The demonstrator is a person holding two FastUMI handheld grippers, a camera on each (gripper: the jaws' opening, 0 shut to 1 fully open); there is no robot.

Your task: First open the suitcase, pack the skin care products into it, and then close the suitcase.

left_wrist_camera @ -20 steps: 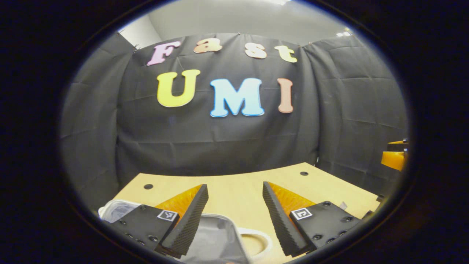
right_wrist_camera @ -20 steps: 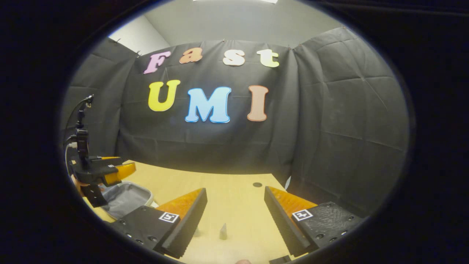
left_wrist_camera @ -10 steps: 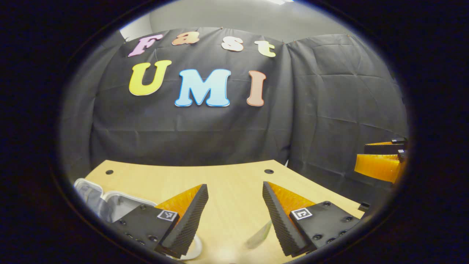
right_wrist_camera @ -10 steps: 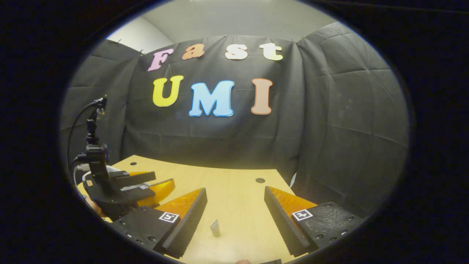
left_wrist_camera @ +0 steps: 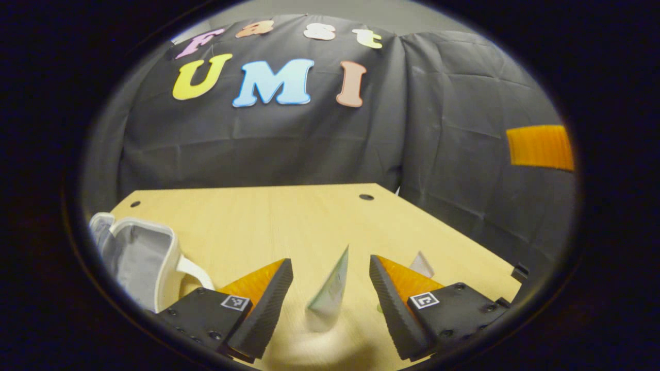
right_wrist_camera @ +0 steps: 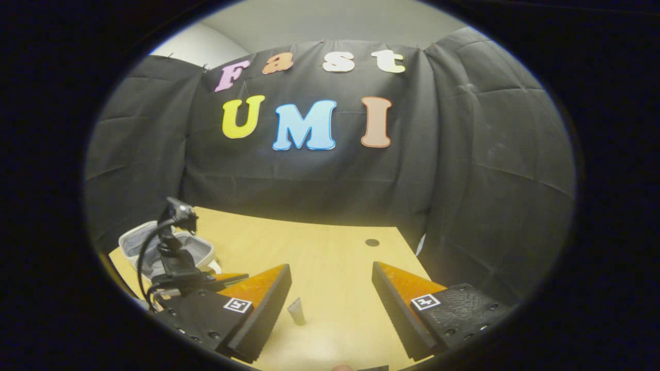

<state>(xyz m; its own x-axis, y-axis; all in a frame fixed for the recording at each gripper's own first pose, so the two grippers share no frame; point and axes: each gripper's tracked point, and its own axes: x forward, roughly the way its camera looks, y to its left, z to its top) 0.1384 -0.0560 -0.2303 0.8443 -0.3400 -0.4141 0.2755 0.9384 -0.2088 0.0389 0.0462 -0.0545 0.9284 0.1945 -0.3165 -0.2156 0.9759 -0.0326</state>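
In the left gripper view, my left gripper (left_wrist_camera: 329, 262) is open just above the wooden table (left_wrist_camera: 268, 216). A pale skin care tube (left_wrist_camera: 330, 288) stands upright in the gap between its fingers, touched by neither. A second small tube (left_wrist_camera: 422, 264) peeks out behind the right finger. The white suitcase (left_wrist_camera: 136, 255) lies open at the left, showing its grey lining. In the right gripper view, my right gripper (right_wrist_camera: 330, 267) is open and holds nothing. A small grey tube (right_wrist_camera: 296, 310) stands near its left finger. The left gripper (right_wrist_camera: 229, 278) shows beyond, in front of the suitcase (right_wrist_camera: 149, 247).
The table's right edge (left_wrist_camera: 464, 232) runs close to the tubes, with the black cloth wall behind it. A screw hole (right_wrist_camera: 372, 242) marks the far right corner. An orange finger of the right gripper (left_wrist_camera: 540, 147) hangs high at the right of the left gripper view.
The left gripper has swung right, away from the suitcase, and tilted down toward the table until the tube stands between its fingers. The right gripper has barely moved.
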